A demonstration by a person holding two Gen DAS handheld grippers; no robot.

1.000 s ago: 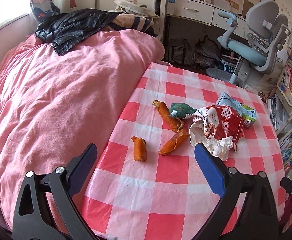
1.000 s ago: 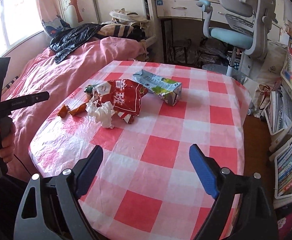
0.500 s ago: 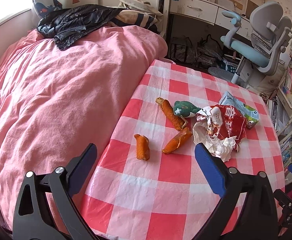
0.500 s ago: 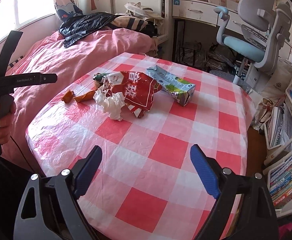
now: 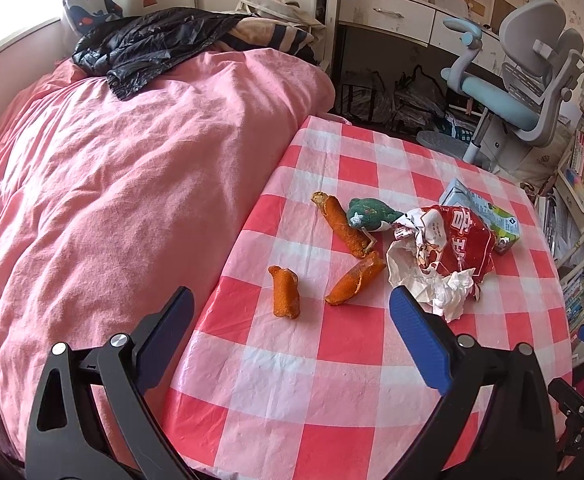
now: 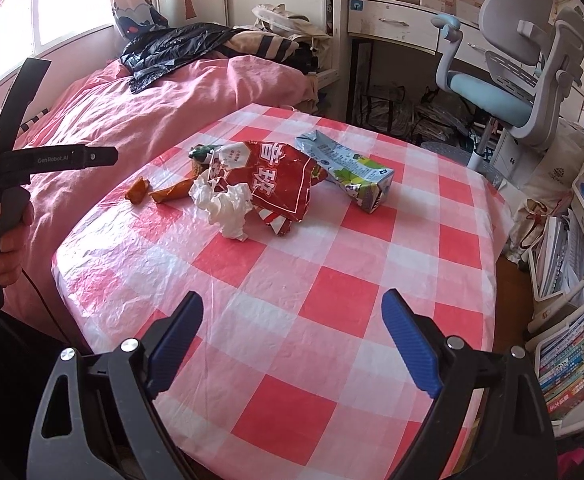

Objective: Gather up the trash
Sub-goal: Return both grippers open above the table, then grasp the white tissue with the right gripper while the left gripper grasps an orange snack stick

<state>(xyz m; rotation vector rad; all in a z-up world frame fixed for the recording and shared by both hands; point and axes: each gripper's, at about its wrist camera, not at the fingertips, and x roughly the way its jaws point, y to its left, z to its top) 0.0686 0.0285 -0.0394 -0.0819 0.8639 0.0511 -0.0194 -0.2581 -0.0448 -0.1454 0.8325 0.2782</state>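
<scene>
The trash lay clustered toward the far side of the round table under its red-and-white checked plastic cloth [image 6: 292, 320], well ahead of both tools. The left gripper [image 5: 292, 320] stood wide open and empty, with the short curled orange peel [image 5: 285, 291] just beyond and between its fingertips, its long axis running roughly away from the camera — the nearest piece to either hand. Two longer orange peels [image 5: 348, 226] lay farther on, beside a small crumpled green wrapper [image 5: 368, 212].

The right gripper [image 6: 292, 320] was also spread nearly to its widest, holding nothing, with the crumpled white tissue [image 6: 224, 204] ahead and to its left. Behind that sat the torn red snack bag [image 6: 280, 184], printed with large white Chinese characters, and the flattened blue-and-green drink carton [image 6: 352, 168], lying crosswise. The left tool's arm read "GenRobot.AI" — legible in the right view.
</scene>
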